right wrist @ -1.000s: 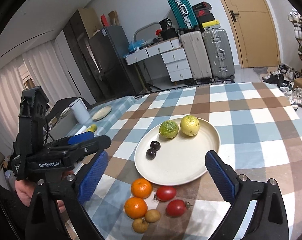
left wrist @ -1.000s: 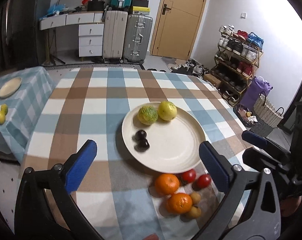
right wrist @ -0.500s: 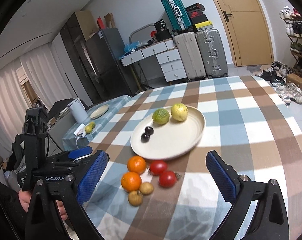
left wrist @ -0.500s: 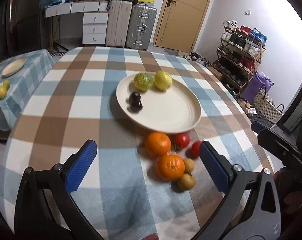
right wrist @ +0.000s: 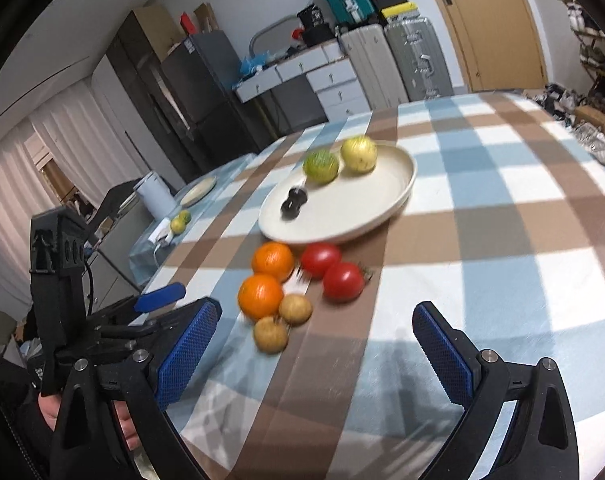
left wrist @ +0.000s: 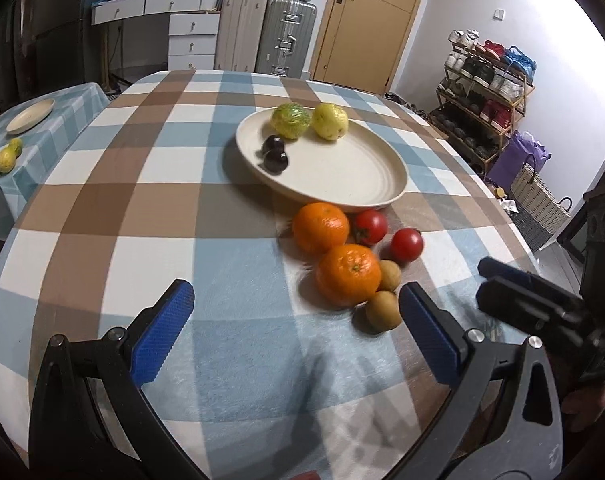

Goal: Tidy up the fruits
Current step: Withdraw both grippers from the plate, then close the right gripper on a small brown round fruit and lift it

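Desk: round, under a blue, brown and white checked cloth; carries all the fruit.
Plate: cream, near mid-desk, beyond the loose fruit.
On plate: green fruit and yellow fruit side by side at far rim, about touching; two dark plums together near left rim.
Loose fruit: clustered on cloth just in front of plate, on its near side.
Oranges: far orange just beside plate rim; near orange touching it, closer to cameras.
Tomatoes: one tomato right of far orange, close under plate rim; second tomato just right of it.
Small brown fruits: one tucked against right side of near orange; other in front of it, nearest left claw.
Left claw: released, blue pads spread wide, nothing between; low over cloth, right pad just beside nearest brown fruit, contact not certain.
Right claw: released, pads wide apart, empty; over cloth, cluster ahead and slightly left between the pads' line of sight.
Mutual view: each claw seen at edge of other camera, left one at left of right-wrist view, right one at right of left-wrist view.
Image quality: right-wrist view smeared; fruit edges soft.
Side table: left of desk, checked cloth; small plate and two yellow-green fruits on it.
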Motion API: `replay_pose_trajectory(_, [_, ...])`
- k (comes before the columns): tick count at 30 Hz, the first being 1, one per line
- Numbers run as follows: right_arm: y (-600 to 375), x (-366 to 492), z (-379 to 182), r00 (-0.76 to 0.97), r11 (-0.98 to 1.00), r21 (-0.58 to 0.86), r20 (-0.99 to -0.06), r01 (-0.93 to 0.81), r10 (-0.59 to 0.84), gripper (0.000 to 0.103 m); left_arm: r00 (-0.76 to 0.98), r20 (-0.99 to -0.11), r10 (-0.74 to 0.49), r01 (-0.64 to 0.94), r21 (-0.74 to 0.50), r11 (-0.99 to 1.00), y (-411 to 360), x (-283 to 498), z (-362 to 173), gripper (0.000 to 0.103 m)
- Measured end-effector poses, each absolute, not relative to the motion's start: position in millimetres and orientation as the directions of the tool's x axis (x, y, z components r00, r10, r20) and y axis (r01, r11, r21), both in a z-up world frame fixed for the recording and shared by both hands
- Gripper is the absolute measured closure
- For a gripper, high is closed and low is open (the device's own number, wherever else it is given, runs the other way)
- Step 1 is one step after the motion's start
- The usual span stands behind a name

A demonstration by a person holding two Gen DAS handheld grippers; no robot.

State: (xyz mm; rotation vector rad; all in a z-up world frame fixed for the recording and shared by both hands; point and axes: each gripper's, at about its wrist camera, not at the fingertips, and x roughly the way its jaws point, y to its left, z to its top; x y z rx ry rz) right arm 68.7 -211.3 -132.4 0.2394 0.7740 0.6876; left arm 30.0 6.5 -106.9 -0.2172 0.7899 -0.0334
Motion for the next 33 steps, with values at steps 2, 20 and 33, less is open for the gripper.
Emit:
replay_pose_trajectory(2, [-205, 67, -138, 0.493, 0.757, 0.437, -0.578, -0.485, 0.650, 0.002, 0.705, -0.702, -0.100, -0.059, -0.198, 0.979, 11, 28, -107, 0.001])
replay_pose_trajectory(20, [-146, 61, -156, 0.403, 0.752, 0.348, -0.679, -0.560, 0.614, 0.056, 0.708, -0.698, -0.112, -0.071, -0.228, 0.971, 32, 26, -107, 0.001])
replay_pose_trajectory(33, [-151, 63, -157, 0.398, 0.743, 0.376, -0.664, -0.553, 0.632, 0.077, 0.698, -0.706, -0.119, -0.071, -0.234, 0.970, 32, 29, -108, 0.001])
